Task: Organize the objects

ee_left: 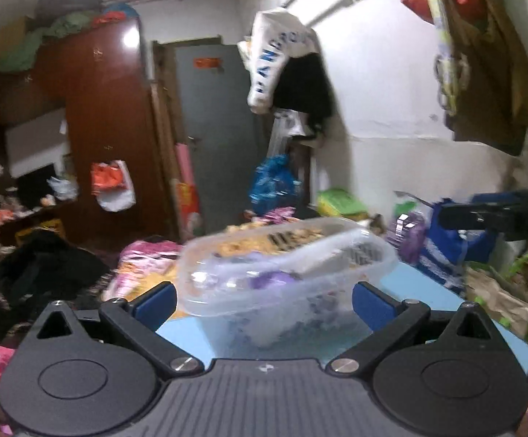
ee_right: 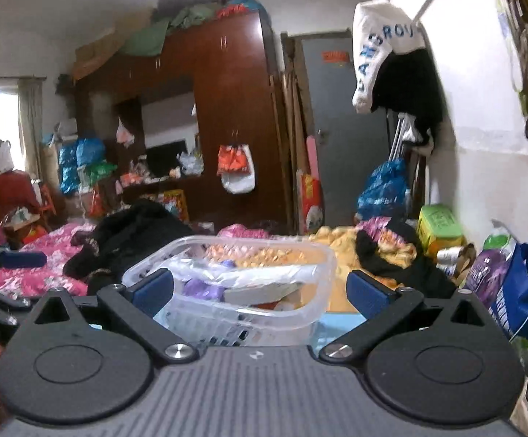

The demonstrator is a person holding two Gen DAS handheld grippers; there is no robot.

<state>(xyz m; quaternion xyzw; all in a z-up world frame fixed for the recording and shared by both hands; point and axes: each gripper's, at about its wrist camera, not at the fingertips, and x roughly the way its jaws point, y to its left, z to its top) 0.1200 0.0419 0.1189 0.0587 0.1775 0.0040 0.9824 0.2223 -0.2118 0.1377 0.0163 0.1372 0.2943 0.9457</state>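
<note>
A clear plastic basket (ee_left: 285,266) with slotted sides stands on a light blue table (ee_left: 420,280). It holds several small items, among them something purple (ee_left: 271,278) and white packets. My left gripper (ee_left: 264,300) is open, its blue-padded fingers either side of the basket's near end, not touching it. In the right wrist view the same basket (ee_right: 242,287) sits just ahead, with the purple item (ee_right: 202,289) inside. My right gripper (ee_right: 260,291) is open and empty, fingers apart in front of the basket. The right gripper's black body (ee_left: 500,215) shows at the right of the left wrist view.
A bed with pink floral bedding (ee_right: 38,273) and black clothes (ee_right: 136,233) lies beyond the table. A blue bag (ee_right: 515,291) and purple packet (ee_right: 489,273) stand at the right. A brown wardrobe (ee_right: 227,109) and grey door (ee_right: 347,127) are behind.
</note>
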